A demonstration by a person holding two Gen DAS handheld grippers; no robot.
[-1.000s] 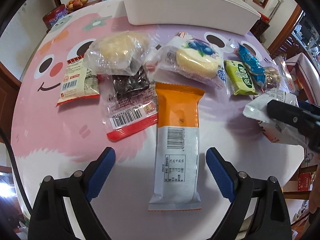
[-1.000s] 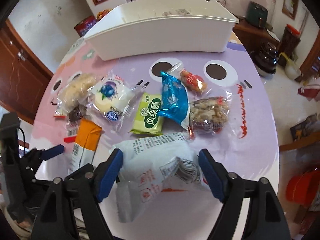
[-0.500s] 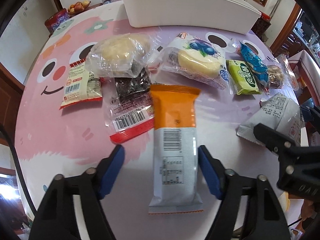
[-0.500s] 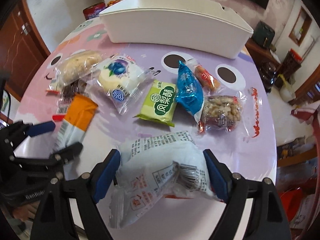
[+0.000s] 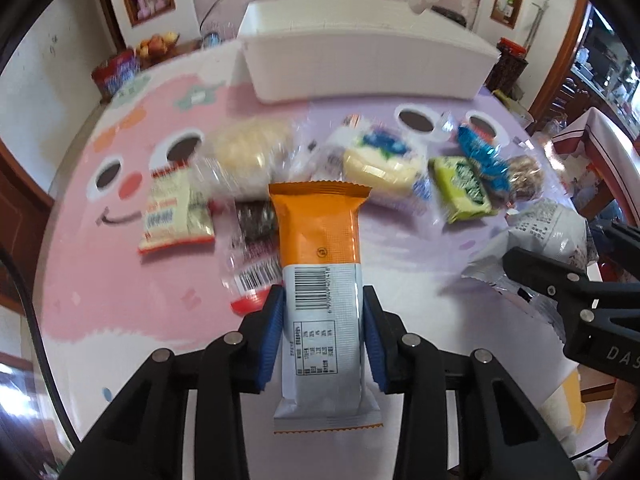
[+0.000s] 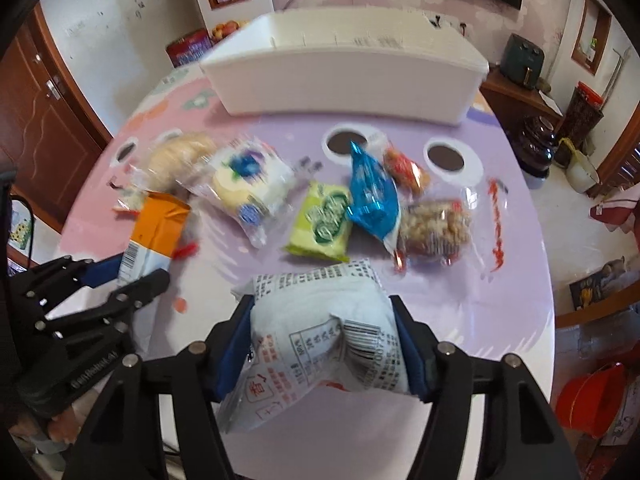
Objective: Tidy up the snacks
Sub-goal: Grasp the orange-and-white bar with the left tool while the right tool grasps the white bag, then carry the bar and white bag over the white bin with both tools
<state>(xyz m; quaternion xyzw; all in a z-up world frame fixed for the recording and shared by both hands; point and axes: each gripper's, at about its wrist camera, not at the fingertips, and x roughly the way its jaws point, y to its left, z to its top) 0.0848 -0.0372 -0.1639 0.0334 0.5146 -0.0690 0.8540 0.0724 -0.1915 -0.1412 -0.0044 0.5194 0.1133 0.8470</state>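
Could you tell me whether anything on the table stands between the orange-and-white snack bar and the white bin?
Yes. Between the orange-and-white snack bar, held in the left tool, and the white bin lie a pale bun pack and a blueberry cake pack; going over them looks possible.

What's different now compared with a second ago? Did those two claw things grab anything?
Yes. The left gripper has just closed on the orange-and-white packet, which it only straddled before, and is lifting it. The right gripper has been closing too, and its pads now press the white puffy bag. The other snacks and the white bin lie where they were.
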